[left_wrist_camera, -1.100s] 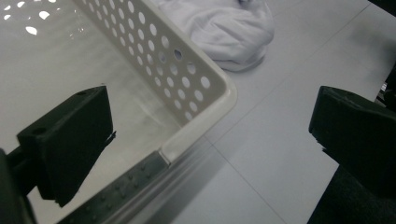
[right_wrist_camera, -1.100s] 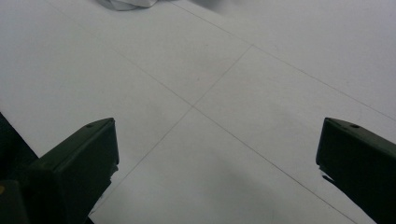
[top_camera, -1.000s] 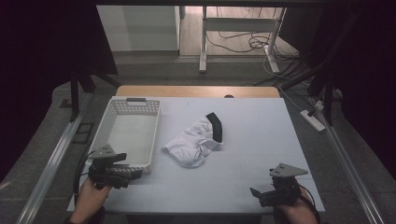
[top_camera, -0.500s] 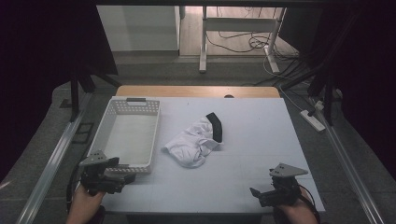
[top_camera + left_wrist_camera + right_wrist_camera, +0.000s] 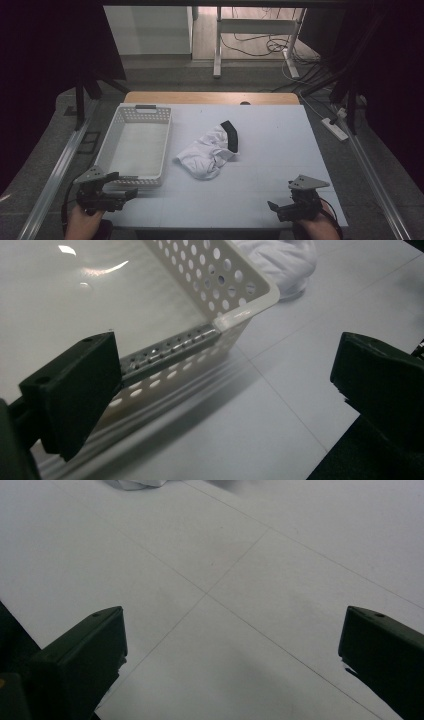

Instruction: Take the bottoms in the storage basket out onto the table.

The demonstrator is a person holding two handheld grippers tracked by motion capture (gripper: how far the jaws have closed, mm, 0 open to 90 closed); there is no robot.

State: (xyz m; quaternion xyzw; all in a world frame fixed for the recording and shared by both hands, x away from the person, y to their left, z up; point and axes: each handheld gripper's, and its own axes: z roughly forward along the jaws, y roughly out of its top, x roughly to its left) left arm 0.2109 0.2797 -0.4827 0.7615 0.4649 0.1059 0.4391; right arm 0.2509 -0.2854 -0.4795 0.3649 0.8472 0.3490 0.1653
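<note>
A crumpled white cloth (image 5: 206, 155) with a black strip (image 5: 231, 135) lies in the middle of the white table (image 5: 280, 145). A white perforated basket (image 5: 119, 150) stands empty at the table's left. My left gripper (image 5: 125, 185) hovers open at the near left corner, just in front of the basket's near rim. In the left gripper view the basket's corner (image 5: 240, 315) sits between the wide-apart jaws of my left gripper (image 5: 225, 385), with the cloth (image 5: 285, 260) beyond. My right gripper (image 5: 277, 204) is open near the front right edge. The right gripper view has my right gripper (image 5: 232, 645) over bare table, the cloth's edge (image 5: 135, 484) at the top.
The table's near edge runs just under both hands. A metal rail (image 5: 55, 175) runs along the floor on the left, and another (image 5: 370, 175) on the right. Cables and a power strip (image 5: 336, 129) lie on the floor beyond the right side.
My left gripper has drawn back toward the near edge and a little to the left. The right gripper, cloth and basket have not moved.
</note>
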